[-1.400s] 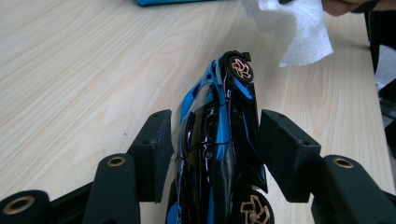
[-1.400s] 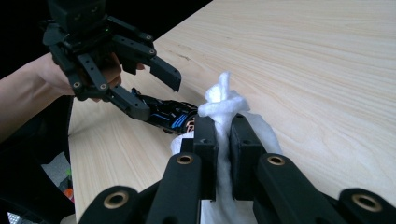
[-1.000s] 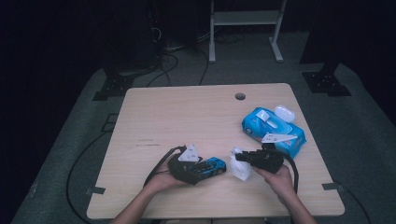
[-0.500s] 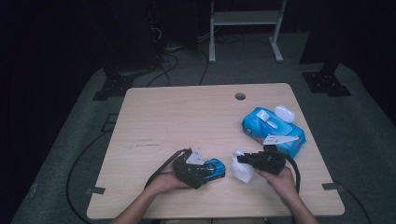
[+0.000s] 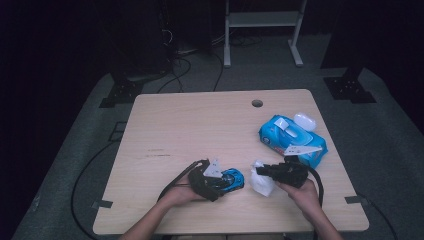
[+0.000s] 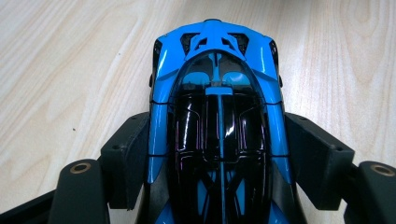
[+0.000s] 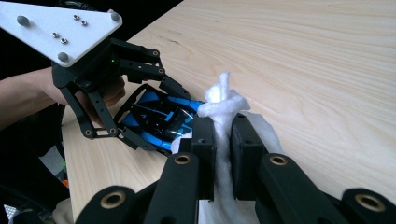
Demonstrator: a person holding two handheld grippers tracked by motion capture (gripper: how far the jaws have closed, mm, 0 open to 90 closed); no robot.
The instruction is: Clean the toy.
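a light wooden table (image 5: 200, 125) carries the work at its near edge, with broad bare room behind and to the left. to the right rear lies a blue wipes pack (image 5: 292, 140), with a small white case (image 5: 304, 121) touching its far corner, both well clear of the hands. the left gripper (image 5: 220, 181) has a blue toy car (image 6: 217, 116) lengthwise between its jaws, nose pointing away along them; the jaws have just been closing, and the pads (image 6: 128, 154) lie against the car's flanks in the left gripper view, so it appears gripped. just beside it, the right gripper (image 7: 223, 140) has its jaws nearly together, pinching a bunched white wipe (image 7: 223, 105) that stands up between them. the wipe's tip sits just beside the car's nose, so the right hand is the nearer one for a wiping stroke, which would likely run along the car's long axis.
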